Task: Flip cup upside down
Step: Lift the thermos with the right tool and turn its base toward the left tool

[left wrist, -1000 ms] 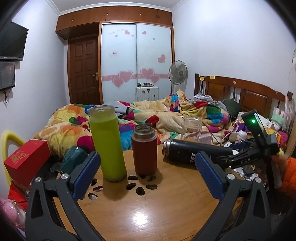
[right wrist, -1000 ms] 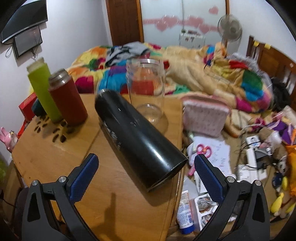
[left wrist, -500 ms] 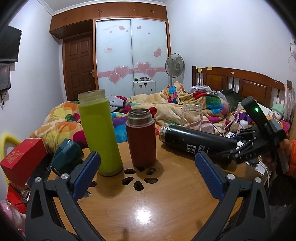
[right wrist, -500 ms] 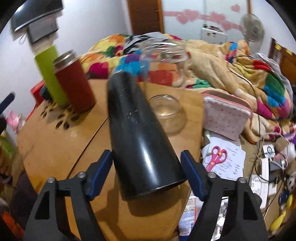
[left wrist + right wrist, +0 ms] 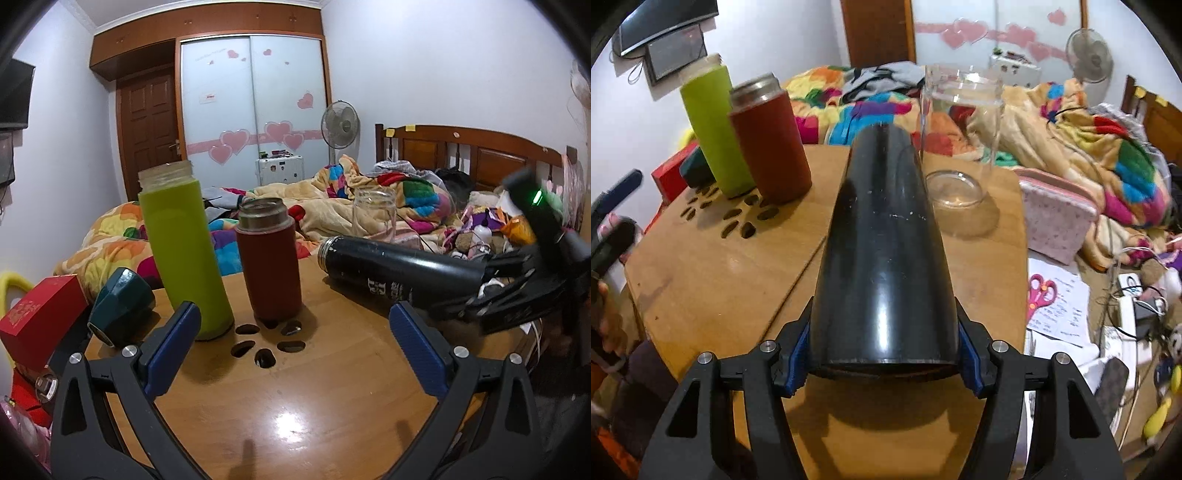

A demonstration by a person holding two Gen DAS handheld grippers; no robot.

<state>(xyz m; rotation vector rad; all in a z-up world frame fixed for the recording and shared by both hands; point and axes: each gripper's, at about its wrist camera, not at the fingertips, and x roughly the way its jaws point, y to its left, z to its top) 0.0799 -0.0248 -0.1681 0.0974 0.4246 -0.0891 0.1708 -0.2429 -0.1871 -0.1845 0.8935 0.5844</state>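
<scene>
A black cylindrical cup (image 5: 882,266) lies on its side over the wooden table (image 5: 701,273), its open mouth pointing away from my right gripper. My right gripper (image 5: 882,358) is shut on the cup's closed base end, blue pads pressed to both sides. In the left wrist view the black cup (image 5: 391,269) lies at the right with the right gripper (image 5: 517,291) holding its far end. My left gripper (image 5: 295,347) is open and empty, low over the table in front of the bottles.
A tall green bottle (image 5: 181,254) and a red flask (image 5: 269,258) stand upright beside cut-out holes (image 5: 266,343). A clear glass jar (image 5: 960,122) stands behind the black cup. A red box (image 5: 37,325) and teal object (image 5: 118,306) sit at the left. A bed lies beyond the table.
My right gripper moved forward around the black cup's base and closed on it. The cup swung into line with the gripper. The left gripper drifted slightly, staying open.
</scene>
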